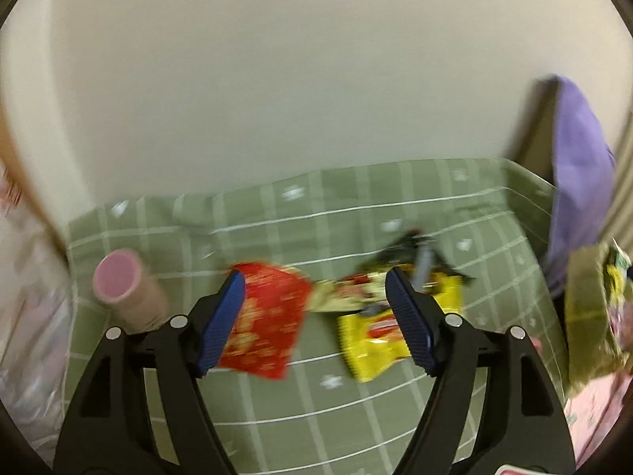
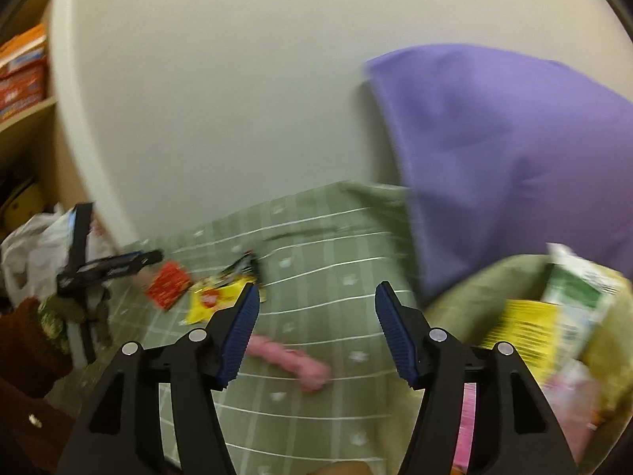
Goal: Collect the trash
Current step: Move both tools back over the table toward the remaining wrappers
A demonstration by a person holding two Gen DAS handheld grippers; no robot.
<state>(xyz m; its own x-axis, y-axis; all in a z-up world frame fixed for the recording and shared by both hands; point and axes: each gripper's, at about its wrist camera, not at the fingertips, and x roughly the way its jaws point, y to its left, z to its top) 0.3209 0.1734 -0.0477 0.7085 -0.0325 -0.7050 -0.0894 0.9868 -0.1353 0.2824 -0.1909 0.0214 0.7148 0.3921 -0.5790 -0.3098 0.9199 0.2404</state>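
Several wrappers lie on the green checked bedspread [image 1: 316, 403]: a red wrapper [image 1: 269, 316], a yellow wrapper [image 1: 372, 340] and a black wrapper [image 1: 407, 247]. My left gripper [image 1: 314, 277] hovers over them, open, with nothing pressed between its blue pads; the red wrapper shows just past its left finger. In the right wrist view the same red wrapper [image 2: 168, 283] and yellow wrapper [image 2: 213, 301] lie at the far left, with the left gripper [image 2: 138, 259] beside them. My right gripper [image 2: 316, 289] is open and empty above the bedspread [image 2: 316, 237]. An olive bag [image 2: 467, 297] at the right holds packets.
A pink cylinder [image 1: 122, 289] stands left of the wrappers. A pink soft object [image 2: 296, 362] lies under the right gripper. A purple pillow [image 2: 514, 150] leans on the wall behind the bag. A white plastic bag [image 2: 35, 249], shelves with orange boxes [image 2: 23, 71] and a dark sleeve [image 2: 23, 348] are at the left.
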